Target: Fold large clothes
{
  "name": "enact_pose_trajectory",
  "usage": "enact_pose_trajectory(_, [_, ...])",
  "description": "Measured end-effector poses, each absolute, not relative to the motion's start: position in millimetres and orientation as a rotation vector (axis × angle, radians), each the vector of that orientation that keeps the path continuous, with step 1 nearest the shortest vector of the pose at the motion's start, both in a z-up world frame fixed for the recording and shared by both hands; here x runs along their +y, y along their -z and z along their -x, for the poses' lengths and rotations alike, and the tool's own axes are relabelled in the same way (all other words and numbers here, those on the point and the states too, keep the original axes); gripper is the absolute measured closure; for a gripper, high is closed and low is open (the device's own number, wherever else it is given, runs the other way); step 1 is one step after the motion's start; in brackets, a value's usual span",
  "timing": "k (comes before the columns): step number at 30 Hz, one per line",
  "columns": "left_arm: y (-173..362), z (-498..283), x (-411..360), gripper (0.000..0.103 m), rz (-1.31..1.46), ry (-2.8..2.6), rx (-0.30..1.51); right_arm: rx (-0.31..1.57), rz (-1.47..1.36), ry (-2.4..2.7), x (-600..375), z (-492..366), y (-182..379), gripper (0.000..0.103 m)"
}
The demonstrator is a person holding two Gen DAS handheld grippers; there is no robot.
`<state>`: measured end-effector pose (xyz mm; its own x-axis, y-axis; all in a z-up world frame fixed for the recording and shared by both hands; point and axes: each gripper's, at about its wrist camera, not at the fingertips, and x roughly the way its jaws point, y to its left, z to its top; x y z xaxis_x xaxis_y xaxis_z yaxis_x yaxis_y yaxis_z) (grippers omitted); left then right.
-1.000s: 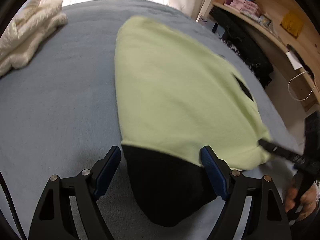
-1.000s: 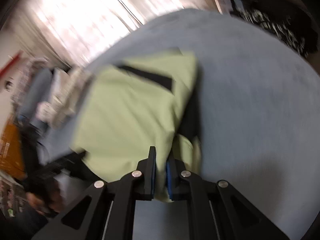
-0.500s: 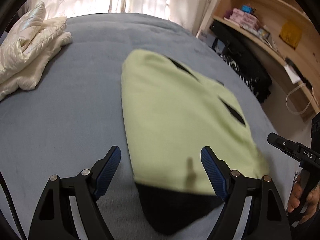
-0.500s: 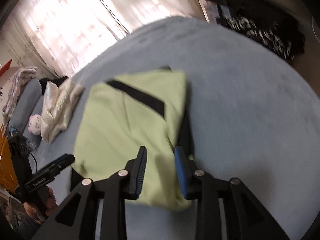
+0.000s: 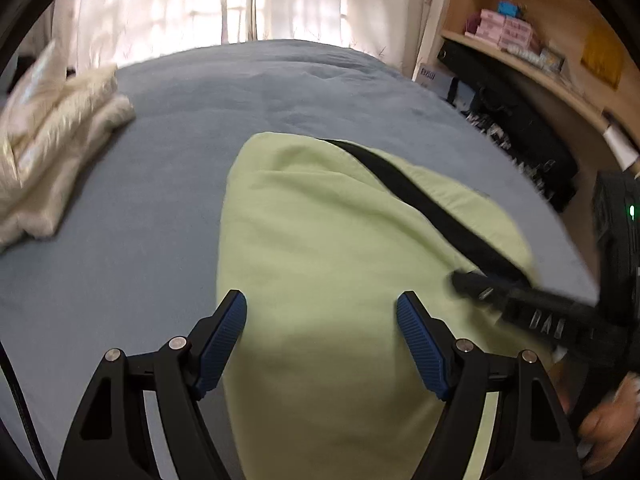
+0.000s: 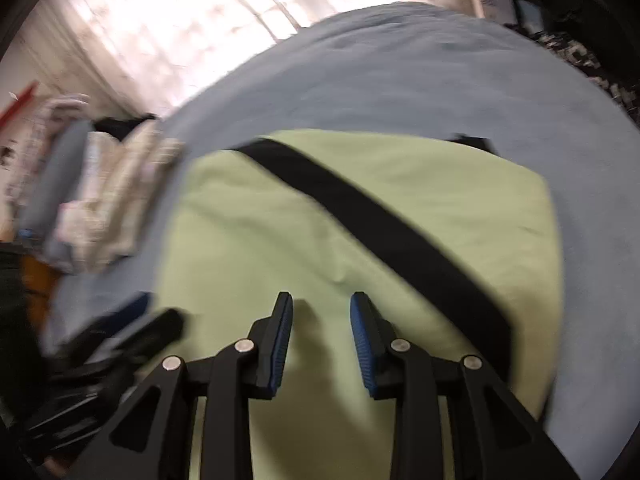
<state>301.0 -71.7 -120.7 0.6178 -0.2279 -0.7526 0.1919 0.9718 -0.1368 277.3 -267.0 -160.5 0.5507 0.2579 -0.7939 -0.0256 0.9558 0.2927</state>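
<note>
what moved: since a second back the right gripper point(image 6: 321, 338) has let go of the garment's edge and both tools have pulled back, so the black part that showed at the near end is now tucked out of sight under the green.
where the thing is: light green garment point(image 5: 344, 280) lies folded on the blue bed cover point(image 5: 152, 200), straight ahead of and below both tools, black stripe point(image 6: 376, 224) running diagonally across the top.
left gripper point(image 5: 322, 340): jaws wide and easing inward a bit, nothing between the pads, just hovering over the near edge of the fabric.
right gripper: narrow gap, closing slightly, empty, the fabric sits below the pads rather than in them.
pose: both tilted steeply down toward the bed, side by side; the right tool shows off the left one's right-hand side with a hand point(image 5: 600, 428) on its grip.
doing it well: my guess is the next fold wants both near corners pinched at once, grab all layers, lift evenly, lay it flat so the stripe doesn't bunch.
also around: cream blanket pile point(image 5: 52, 152) well off to the left tool's left, not in the way.
</note>
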Motion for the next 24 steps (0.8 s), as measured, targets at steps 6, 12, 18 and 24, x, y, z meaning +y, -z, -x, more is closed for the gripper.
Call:
enact_pose_trajectory(6, [125.5, -308.9, -62.7, 0.027, 0.066, 0.230, 0.884, 0.955, -0.312, -0.101, -314.6, -273.7, 162.9, 0.103])
enact_pose_trajectory(12, [125.5, -307.4, -60.4, 0.027, 0.073, 0.228, 0.891, 0.954, -0.305, -0.098, -315.0, -268.0, 159.5, 0.100])
enact_pose_trajectory(18, [120.9, -306.4, -57.6, 0.027, 0.106, 0.237, 0.925, 0.957, -0.334, -0.107, -314.9, -265.3, 151.4, 0.093])
enact_pose_trajectory(24, [109.7, -292.8, -54.8, 0.027, 0.113, 0.222, 0.936, 0.930, -0.329, -0.133, -311.9, -245.7, 131.3, 0.072])
